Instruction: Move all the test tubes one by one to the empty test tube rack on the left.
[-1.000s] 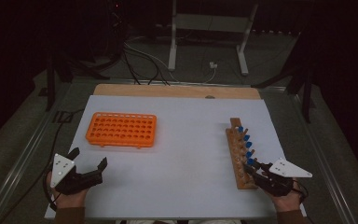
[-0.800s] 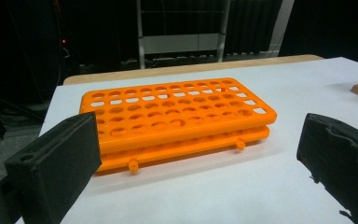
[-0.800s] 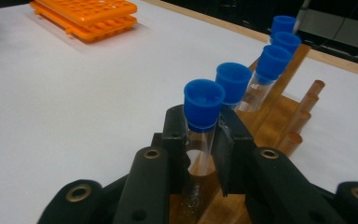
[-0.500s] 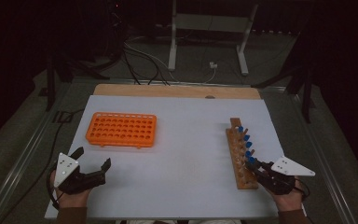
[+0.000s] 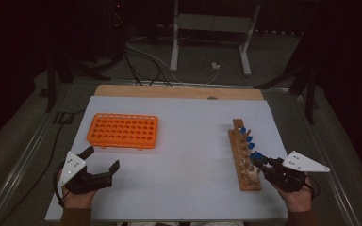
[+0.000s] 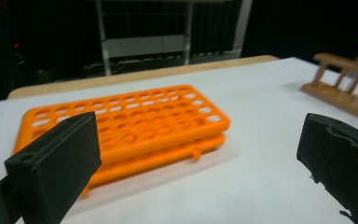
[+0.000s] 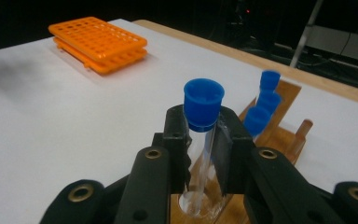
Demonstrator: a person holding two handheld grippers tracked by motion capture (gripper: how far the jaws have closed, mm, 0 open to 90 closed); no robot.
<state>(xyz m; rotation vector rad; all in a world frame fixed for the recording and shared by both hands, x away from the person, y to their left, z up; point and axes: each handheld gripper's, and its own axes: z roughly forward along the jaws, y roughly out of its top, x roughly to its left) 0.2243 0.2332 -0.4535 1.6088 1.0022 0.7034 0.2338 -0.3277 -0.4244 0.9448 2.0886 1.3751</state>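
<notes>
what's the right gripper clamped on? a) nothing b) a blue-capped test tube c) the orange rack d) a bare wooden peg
b: in the right gripper view the right gripper has its jaws pressed on a clear test tube just under its blue cap, over the wooden rack.

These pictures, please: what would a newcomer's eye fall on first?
First, the bright orange plastic tube rack lying on the white table cover at its left. Next, the clear blue-capped test tube clamped in the right hand-held gripper over the brown wooden rack at the right.
</notes>
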